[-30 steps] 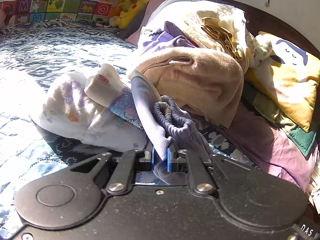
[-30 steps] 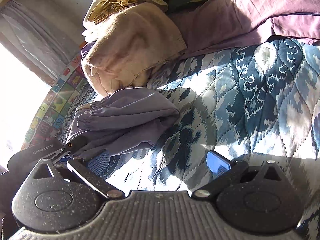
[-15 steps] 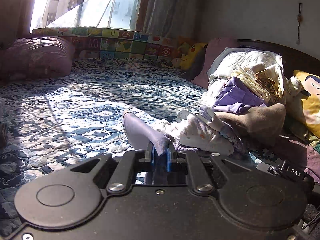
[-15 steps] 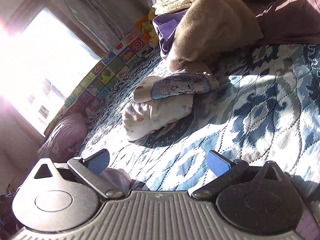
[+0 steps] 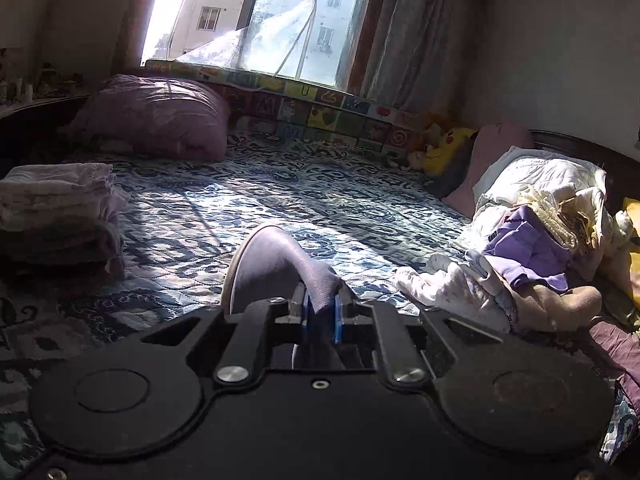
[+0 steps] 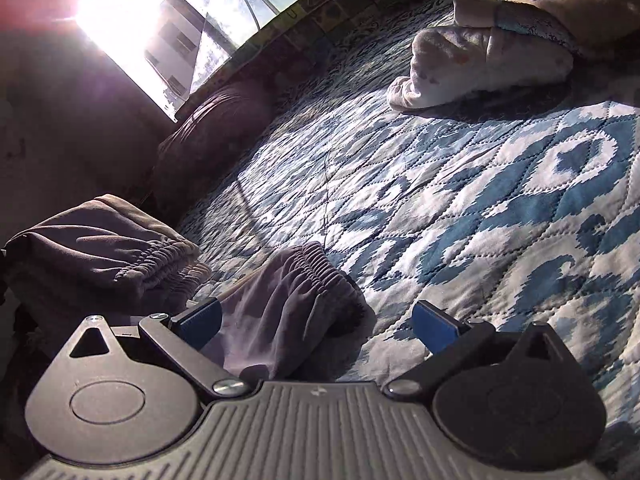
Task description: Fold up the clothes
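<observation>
— So, what are you holding with your left gripper (image 5: 320,316)?
— You're pinching a fold of the purple trousers (image 5: 276,268) tight between its blue pads, above the blue quilt (image 5: 320,208).
— And your right gripper (image 6: 316,322)?
— You're keeping it spread wide, gripping nothing, with the trousers' elastic waistband (image 6: 320,268) lying on the quilt between its fingers.

Left gripper (image 5: 320,316): matt black plastic, shiny metal screws, blue pads pinching smooth purple-grey cloth trousers (image 5: 276,268). Right gripper (image 6: 316,320): dusty matt black plastic, ribbed grey housing, blue pads. Trousers waistband (image 6: 316,268): gathered elastic, soft matt knit. Quilt (image 6: 460,200): stitched cotton, blue-white print, matt. Pillow (image 5: 156,116): crinkled mauve cloth. Tan garment (image 5: 556,304): fuzzy fleece. Window (image 5: 280,24): glossy glass.
</observation>
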Demonstrator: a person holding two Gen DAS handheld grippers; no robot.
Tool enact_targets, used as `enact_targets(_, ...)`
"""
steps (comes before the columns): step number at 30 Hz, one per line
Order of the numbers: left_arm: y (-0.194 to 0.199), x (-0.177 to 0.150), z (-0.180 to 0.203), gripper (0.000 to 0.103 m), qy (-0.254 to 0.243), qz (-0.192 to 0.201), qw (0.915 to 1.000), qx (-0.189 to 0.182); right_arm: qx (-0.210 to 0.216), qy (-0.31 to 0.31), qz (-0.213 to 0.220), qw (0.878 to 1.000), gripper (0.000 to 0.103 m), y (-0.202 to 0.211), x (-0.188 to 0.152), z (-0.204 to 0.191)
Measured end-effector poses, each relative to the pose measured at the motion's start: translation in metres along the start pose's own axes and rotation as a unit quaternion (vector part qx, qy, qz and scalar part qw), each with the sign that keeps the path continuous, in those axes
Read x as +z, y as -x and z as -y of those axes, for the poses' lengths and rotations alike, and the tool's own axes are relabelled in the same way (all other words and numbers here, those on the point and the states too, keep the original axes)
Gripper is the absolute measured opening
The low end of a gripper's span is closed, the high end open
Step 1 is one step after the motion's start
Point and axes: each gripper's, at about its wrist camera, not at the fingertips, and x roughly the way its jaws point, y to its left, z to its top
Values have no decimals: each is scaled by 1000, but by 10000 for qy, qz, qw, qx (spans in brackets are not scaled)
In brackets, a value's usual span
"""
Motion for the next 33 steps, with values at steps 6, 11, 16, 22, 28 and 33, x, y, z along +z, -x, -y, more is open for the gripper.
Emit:
enact_targets(6,13,-52,-96,13,1011,-649,9853,1211,-32,-27,-192,9998,81,-16,-10,-3)
enact_targets(11,39,-78,-125,53,1246,-606,9746,1759,-61,-102,-201,9997,76,-27,-6,0)
enact_targets(16,52,-80,-112,61,789,-366,9792,1833,40,-412,-136,9990,76,-38,11,14)
enact_targets(22,12,-93,-79,66,310,-766,9902,1126,20,-236,-246,9994,79,-64,20,6)
enact_targets(28,-39,-115,-37,71,-338,-1016,9917,714,-91,253,-402,9988,79,-84,18,-11)
enact_targets(33,-72,-136,-20,76,-804,-1119,9884,643,-143,380,-316,9987,80,-93,20,-13)
